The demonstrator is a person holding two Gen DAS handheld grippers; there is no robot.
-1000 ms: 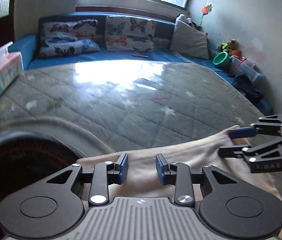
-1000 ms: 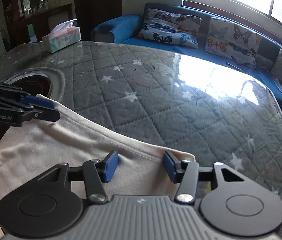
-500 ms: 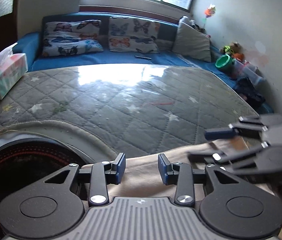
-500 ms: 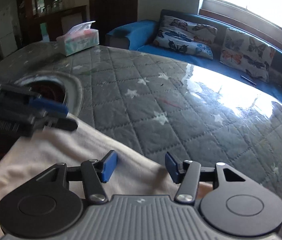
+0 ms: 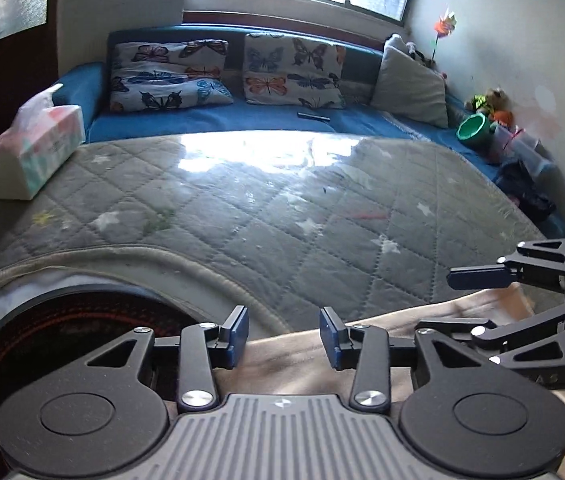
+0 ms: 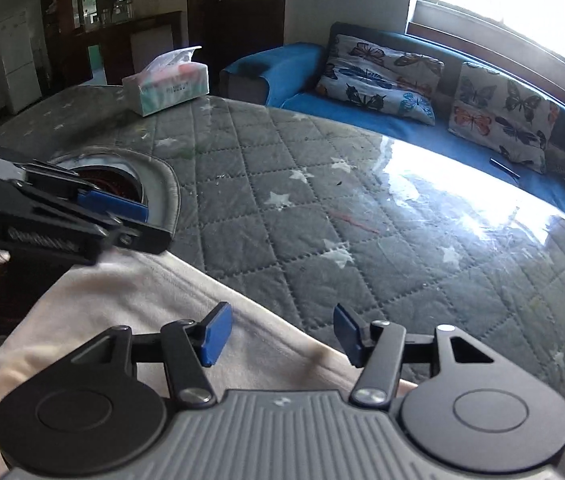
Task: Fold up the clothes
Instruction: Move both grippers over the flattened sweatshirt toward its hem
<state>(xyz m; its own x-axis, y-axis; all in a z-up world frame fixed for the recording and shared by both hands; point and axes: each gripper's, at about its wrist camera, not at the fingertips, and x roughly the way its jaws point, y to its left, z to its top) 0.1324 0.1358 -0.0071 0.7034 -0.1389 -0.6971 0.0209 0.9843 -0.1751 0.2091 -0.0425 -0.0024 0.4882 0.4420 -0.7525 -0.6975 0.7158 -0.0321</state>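
A beige garment point(image 5: 302, 364) lies at the near edge of the grey quilted cover point(image 5: 282, 216). Its far hem runs just under my left gripper point(image 5: 283, 336), whose jaws are opening; the blue pads stand apart and press on nothing. To the right, my right gripper point(image 5: 468, 300) hovers over the garment's corner. In the right wrist view the same garment point(image 6: 134, 300) spreads out to the left below my right gripper point(image 6: 282, 334), which is open with only the flat cloth beneath the gap. My left gripper point(image 6: 122, 220) shows at the left edge, above the cloth.
A round dark opening point(image 5: 62, 320) is cut into the cover at the near left. A tissue box point(image 5: 30, 152) stands at the far left. Behind it runs a blue sofa point(image 5: 218, 120) with butterfly cushions. A green pot point(image 5: 472, 128) and clutter sit by the right wall.
Both pairs of jaws have widened. Both grippers have drawn back, so the garment's hem, which lay past the fingertips, now lies at them. The right gripper has lifted off the garment's corner.
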